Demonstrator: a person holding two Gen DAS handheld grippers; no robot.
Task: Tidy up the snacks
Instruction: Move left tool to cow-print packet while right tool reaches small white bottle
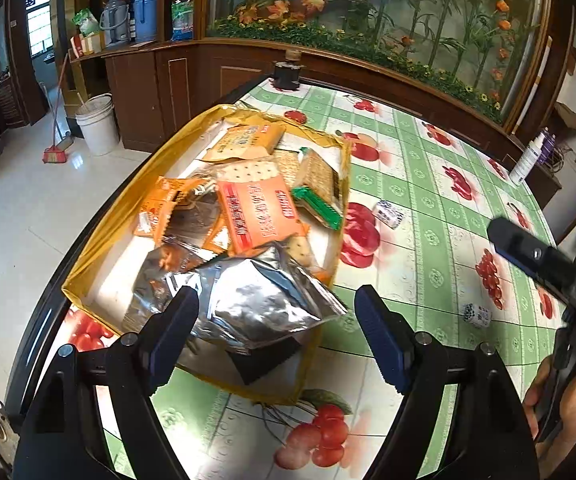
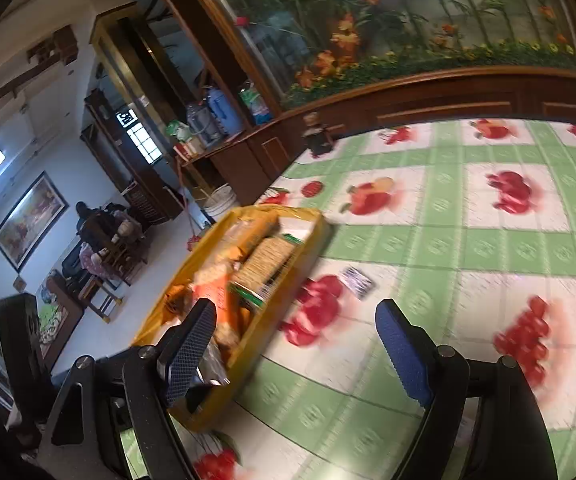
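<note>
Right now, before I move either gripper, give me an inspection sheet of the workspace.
Surface: table under a green checked fruit-print cloth.
Job's things: yellow tray heaped with cracker packs; silver foil bag nearest; two small wrapped snacks on the cloth beside the tray.
Clutter: white bottle at the far edge; dark object at the far corner.
Grippers: left gripper open over the foil bag; right gripper open, empty.
Cables: nothing seen.
Surroundings: wooden cabinets, flower display, white bucket, broom.
</note>
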